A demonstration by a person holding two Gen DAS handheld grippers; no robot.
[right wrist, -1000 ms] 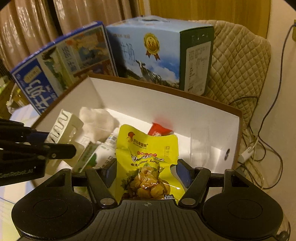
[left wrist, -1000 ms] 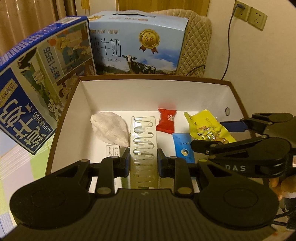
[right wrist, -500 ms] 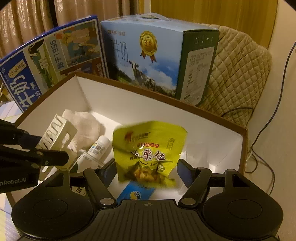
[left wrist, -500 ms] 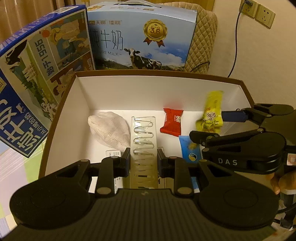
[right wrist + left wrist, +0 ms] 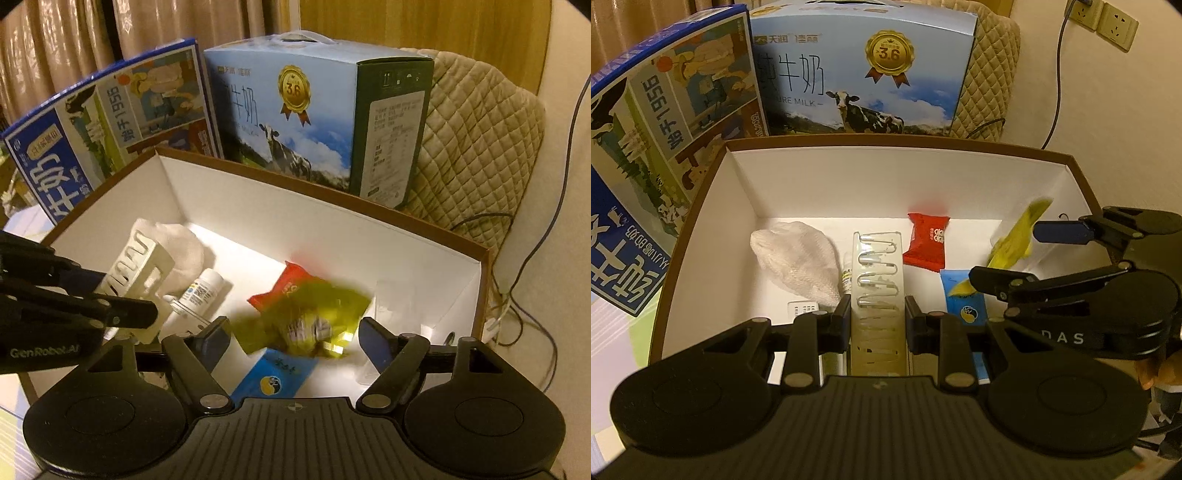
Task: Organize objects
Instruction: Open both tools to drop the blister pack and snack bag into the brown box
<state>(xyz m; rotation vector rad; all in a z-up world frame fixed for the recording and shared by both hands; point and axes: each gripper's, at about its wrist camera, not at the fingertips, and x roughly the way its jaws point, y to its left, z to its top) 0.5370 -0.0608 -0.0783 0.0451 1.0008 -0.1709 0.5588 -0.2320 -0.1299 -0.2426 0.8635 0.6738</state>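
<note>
The yellow snack pouch (image 5: pixel 306 321) is loose and blurred in mid-fall over the white box (image 5: pixel 849 177), just in front of the right tongs (image 5: pixel 295 341), whose fingers now stand wide apart with nothing between them; a second ago they were clamped on that pouch, and half a second ago it was already slipping free. From the left wrist view the same pouch (image 5: pixel 1015 240) shows as a yellow streak near the box's right wall. It is dropping toward the box floor beside the red packet (image 5: pixel 291 284) and over the blue sachet (image 5: pixel 277 376), so this item looks as good as delivered, and the right tongs are free for another. The left tongs (image 5: pixel 875 321) are clamped on the clear ridged plastic holder (image 5: pixel 877 280), as they were a second ago, holding it above the middle of the box floor. To the left of the holder lie the white cloth (image 5: pixel 798 266) and a small white bottle (image 5: pixel 201 291). Behind the box's far wall stand two milk cartons (image 5: pixel 864 70). By my reckoning the holder is next to be set down in the box.
</note>
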